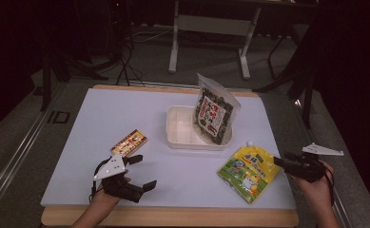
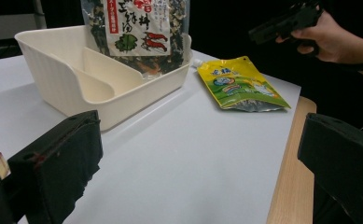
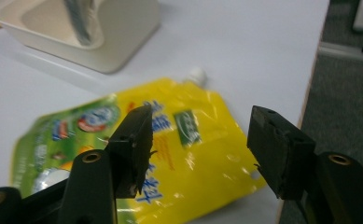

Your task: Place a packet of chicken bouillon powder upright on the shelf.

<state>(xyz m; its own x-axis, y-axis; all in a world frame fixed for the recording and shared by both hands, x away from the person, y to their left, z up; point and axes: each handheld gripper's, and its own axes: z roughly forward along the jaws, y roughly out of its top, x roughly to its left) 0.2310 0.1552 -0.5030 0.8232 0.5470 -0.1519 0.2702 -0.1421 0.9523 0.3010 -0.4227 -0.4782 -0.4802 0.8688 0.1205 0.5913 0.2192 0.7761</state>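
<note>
Both grippers' fingers are spread, empty; the pouch [image 1: 248, 172], at the worktop's [image 1: 125, 114] four o'clock, could be nudged off by the right gripper [image 1: 281, 160].

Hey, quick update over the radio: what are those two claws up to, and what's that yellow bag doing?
Right gripper open, hovering over yellow pouch. Pouch flat on the table, not gripped. Left gripper open, empty, near small box. Nothing blocking.

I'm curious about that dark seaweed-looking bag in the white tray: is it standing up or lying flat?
Standing, tilted. The dark snack bag rests its bottom edge inside the white tray and rises well above the rim, leaning to one side.
</note>
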